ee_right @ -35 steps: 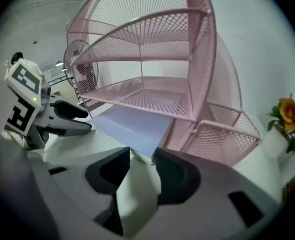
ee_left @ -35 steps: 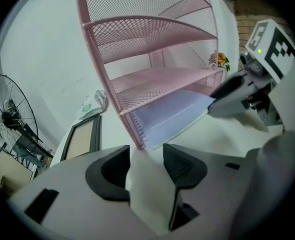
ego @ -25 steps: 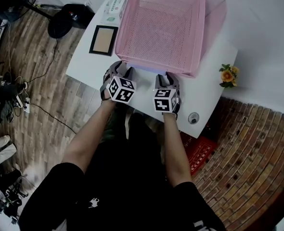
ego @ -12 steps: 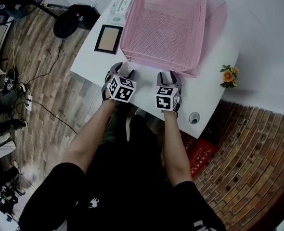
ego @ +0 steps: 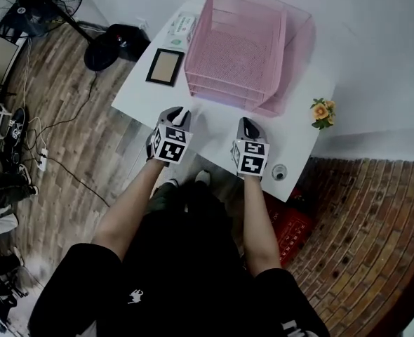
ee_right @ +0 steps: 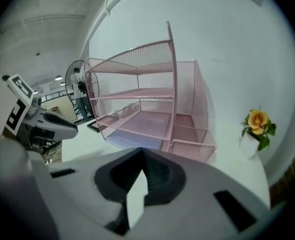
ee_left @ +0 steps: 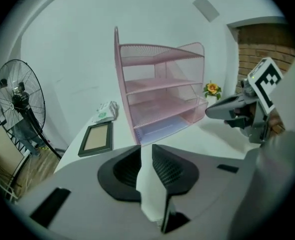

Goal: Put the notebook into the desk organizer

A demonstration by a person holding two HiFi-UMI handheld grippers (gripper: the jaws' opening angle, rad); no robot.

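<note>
The pink wire desk organizer (ego: pixel 243 55) stands at the back of the white table (ego: pixel 145 98). A pale lavender notebook (ee_left: pixel 163 128) lies flat in its bottom tier, and the right gripper view also shows the notebook (ee_right: pixel 133 138) there. My left gripper (ego: pixel 179 115) hovers over the table's front part, clear of the organizer. Its jaws are closing, with a narrow gap and nothing between them (ee_left: pixel 146 148). To its right, my right gripper (ego: pixel 247 125) is shut and empty (ee_right: pixel 141 153). Both grippers point at the organizer.
A dark picture frame (ego: pixel 164 67) lies left of the organizer, with a white and green packet (ego: pixel 182 25) behind it. A small pot of orange flowers (ego: pixel 321 112) stands at the table's right edge, and a round fitting (ego: pixel 280 172) sits near the front right corner. A standing fan (ego: pixel 35 2) is on the floor to the left.
Both grippers have drawn back from the organizer's front toward the table's near edge and moved apart. Their jaws, spread wide before, have come nearly or fully together.
</note>
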